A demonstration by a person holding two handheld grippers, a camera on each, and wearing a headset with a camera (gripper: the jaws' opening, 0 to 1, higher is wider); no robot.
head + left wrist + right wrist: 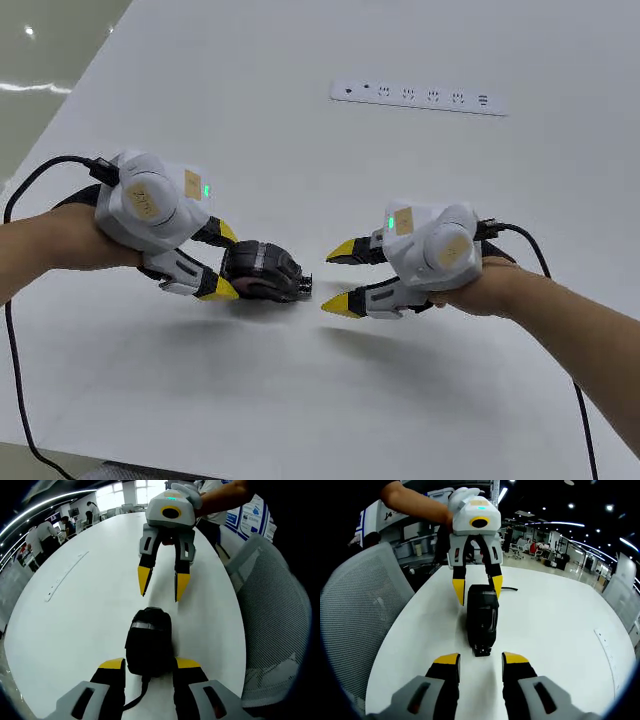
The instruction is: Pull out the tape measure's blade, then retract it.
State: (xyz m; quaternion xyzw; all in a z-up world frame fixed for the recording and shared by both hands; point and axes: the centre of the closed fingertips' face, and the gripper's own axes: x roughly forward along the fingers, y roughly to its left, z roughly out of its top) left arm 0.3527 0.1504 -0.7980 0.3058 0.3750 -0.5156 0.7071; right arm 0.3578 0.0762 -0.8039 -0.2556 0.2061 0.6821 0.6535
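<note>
A black tape measure [265, 270] rests on the white table [300, 400], and my left gripper [225, 262] is shut on its case from the left. In the left gripper view the case [149, 637] sits between the yellow fingertips [113, 664]. Its blade tab [481, 652] lies at the case mouth, pointing at my right gripper [480, 659]. That right gripper [338, 277] is open, a short gap to the right of the tab, with nothing between its jaws. It faces the left gripper head-on, as the left gripper view shows [162, 582].
A white power strip [417, 97] lies at the far side of the table. Black cables [12, 330] trail from both grippers. A grey mesh chair [280, 620] stands beside the table. The table's near edge [60, 445] runs close below the left hand.
</note>
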